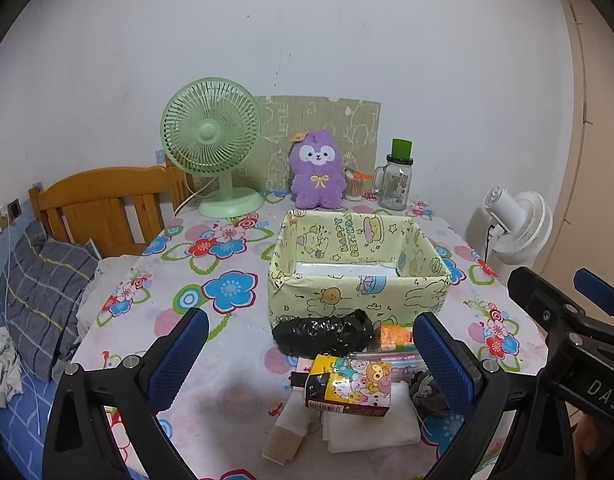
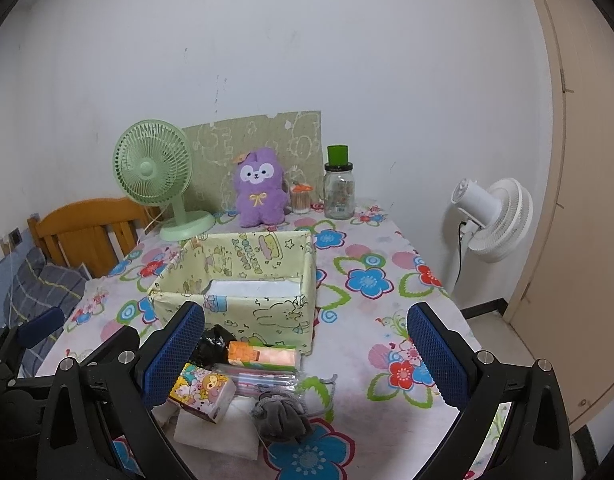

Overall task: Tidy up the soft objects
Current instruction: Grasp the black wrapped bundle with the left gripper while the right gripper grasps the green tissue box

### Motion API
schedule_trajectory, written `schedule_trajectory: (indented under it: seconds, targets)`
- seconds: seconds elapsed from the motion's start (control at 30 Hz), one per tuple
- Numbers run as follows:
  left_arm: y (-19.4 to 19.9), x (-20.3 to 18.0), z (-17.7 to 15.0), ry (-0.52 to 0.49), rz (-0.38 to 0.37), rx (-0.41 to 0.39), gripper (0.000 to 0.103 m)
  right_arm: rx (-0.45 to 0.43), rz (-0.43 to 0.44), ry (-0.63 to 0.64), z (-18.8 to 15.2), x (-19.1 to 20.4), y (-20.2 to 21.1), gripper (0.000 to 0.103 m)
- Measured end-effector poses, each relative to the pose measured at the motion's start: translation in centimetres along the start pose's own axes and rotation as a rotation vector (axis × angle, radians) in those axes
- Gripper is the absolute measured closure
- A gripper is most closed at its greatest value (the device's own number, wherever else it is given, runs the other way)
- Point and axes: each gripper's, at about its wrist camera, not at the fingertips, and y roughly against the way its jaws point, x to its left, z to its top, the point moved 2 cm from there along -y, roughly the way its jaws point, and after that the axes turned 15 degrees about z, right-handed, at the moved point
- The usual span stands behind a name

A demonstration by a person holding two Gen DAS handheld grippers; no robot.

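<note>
A yellow cartoon-print box [image 1: 359, 276] [image 2: 243, 280] stands open on the flowered table. In front of it lies a pile: a black plastic bag [image 1: 323, 335] [image 2: 213, 346], an orange packet [image 1: 395, 335] [image 2: 263, 354], a cartoon tissue pack [image 1: 353, 386] [image 2: 203, 392], a clear pencil pouch [image 2: 263, 378], a grey knitted glove [image 2: 281, 418] [image 1: 427, 394] and a folded white cloth [image 1: 371, 426] [image 2: 217, 434]. My left gripper [image 1: 311, 360] is open above the pile, empty. My right gripper [image 2: 307, 360] is open above it too, empty. A purple plush [image 1: 317, 170] [image 2: 260, 188] sits at the back.
A green desk fan [image 1: 213, 144] [image 2: 157, 184], a glass jar with green lid [image 1: 397, 176] [image 2: 339, 188] and a cotton-swab tub [image 1: 355, 186] [image 2: 301, 198] stand along the wall. A white floor fan [image 1: 515, 228] [image 2: 493, 216] is at the right, a wooden bed [image 1: 103, 204] at the left.
</note>
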Motion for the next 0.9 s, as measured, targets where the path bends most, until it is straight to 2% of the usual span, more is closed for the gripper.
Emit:
schedule_trajectory:
  seconds: [0.4, 0.6, 0.9]
  targets:
    - [-1.9, -0.7, -0.9, -0.02, -0.027, 0.039, 0.004, 0.05, 0.021, -0.012, -0.9, -0.4, -2.9, 0.003]
    - [-3.5, -0.8, -1.6, -0.029, -0.026, 0.084, 0.009, 0.098, 0.037, -0.015, -1.9, -0.2, -4.8, 0.004]
    - [-5.6, -1.5, -2.3, -0.04, -0.037, 0.135, 0.01, 0.149, 0.047, -0.032, -2.6, -0.3, -7.1, 0.005]
